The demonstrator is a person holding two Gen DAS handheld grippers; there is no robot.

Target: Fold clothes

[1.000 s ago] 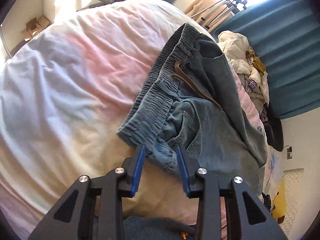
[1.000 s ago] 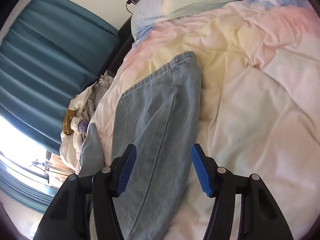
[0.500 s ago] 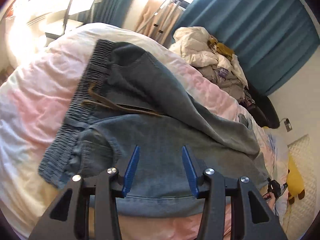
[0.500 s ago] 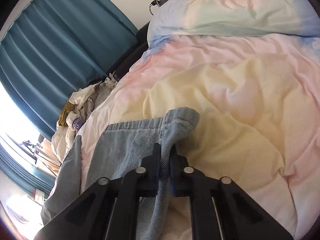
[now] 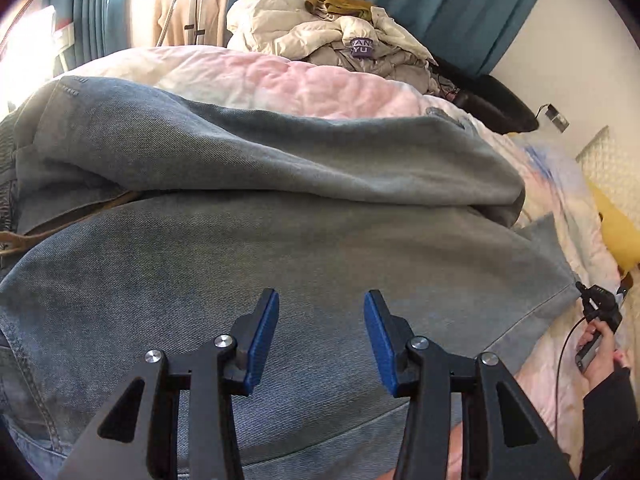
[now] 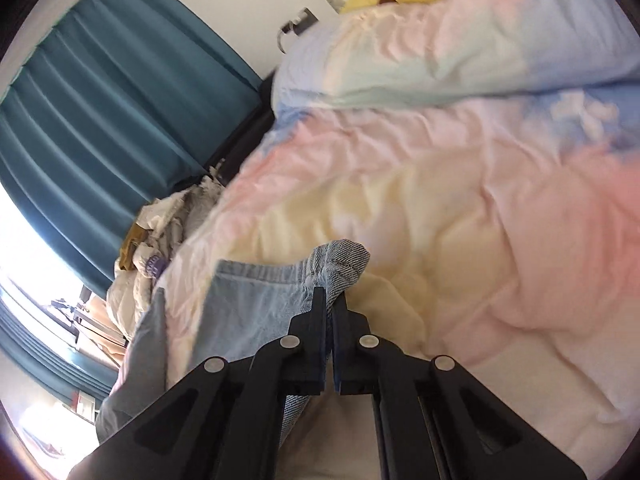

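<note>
Blue jeans [image 5: 304, 264] lie spread across a pastel duvet [image 6: 460, 200]; left gripper [image 5: 319, 330] hovers above them, fingers apart, empty; right gripper [image 6: 330, 330] pinches a leg hem; folding seems barely begun, most folds remaining.

My bed [image 6: 460, 184], under a pink, yellow and blue quilt, carries the denim jeans [image 5: 304, 240] and a pastel pillow [image 6: 460, 52].
</note>
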